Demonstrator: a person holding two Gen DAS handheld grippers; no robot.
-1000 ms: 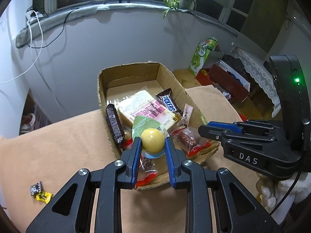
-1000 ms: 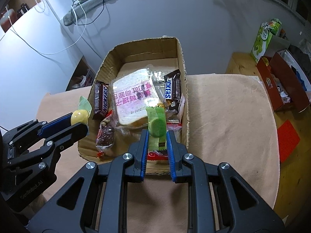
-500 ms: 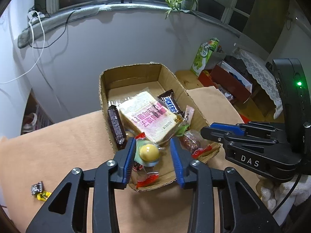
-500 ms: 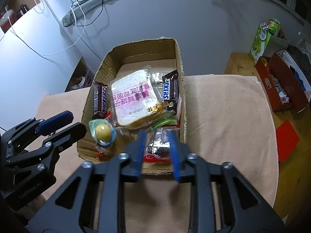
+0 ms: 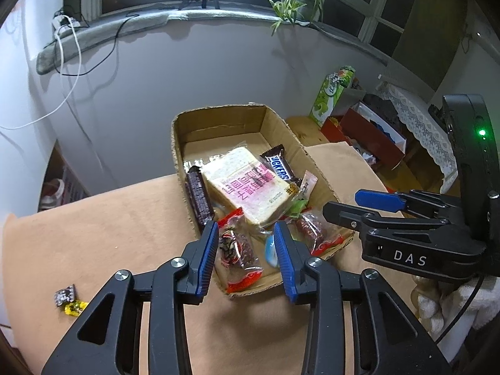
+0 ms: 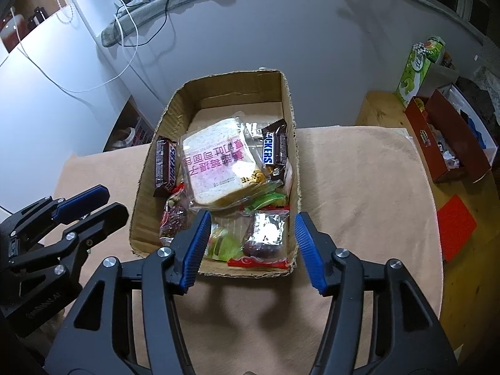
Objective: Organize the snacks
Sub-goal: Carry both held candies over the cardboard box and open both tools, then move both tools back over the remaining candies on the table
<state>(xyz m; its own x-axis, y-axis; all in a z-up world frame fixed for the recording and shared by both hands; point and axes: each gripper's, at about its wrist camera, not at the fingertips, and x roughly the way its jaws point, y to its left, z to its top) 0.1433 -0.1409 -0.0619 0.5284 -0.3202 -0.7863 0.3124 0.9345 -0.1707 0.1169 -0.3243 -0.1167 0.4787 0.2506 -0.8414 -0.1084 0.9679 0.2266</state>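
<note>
Left hand-held gripper [image 5: 247,250], lower centre of its view: jaws parted, holding nothing, above the near end of the cardboard box [image 5: 218,118]. Right hand-held gripper [image 6: 250,243]: jaws have just been opening wider, empty, over a foil-and-red snack packet [image 6: 265,237]. In the box lie a wrapped bread slice [image 6: 215,165] and two Snickers bars [image 6: 275,150]. On the tabletop [image 5: 109,218], lower left, two small candies [image 5: 68,300] lie outside the box.

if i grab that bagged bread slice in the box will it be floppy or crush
Probably soft: the bread slice looks thick and spongy, so a hard pinch would likely dent it. Its clear wrapper looks loose and glossy, so the pads may slip. It lies propped on other snacks in the cardboard box, so it may shift when nudged.
</note>
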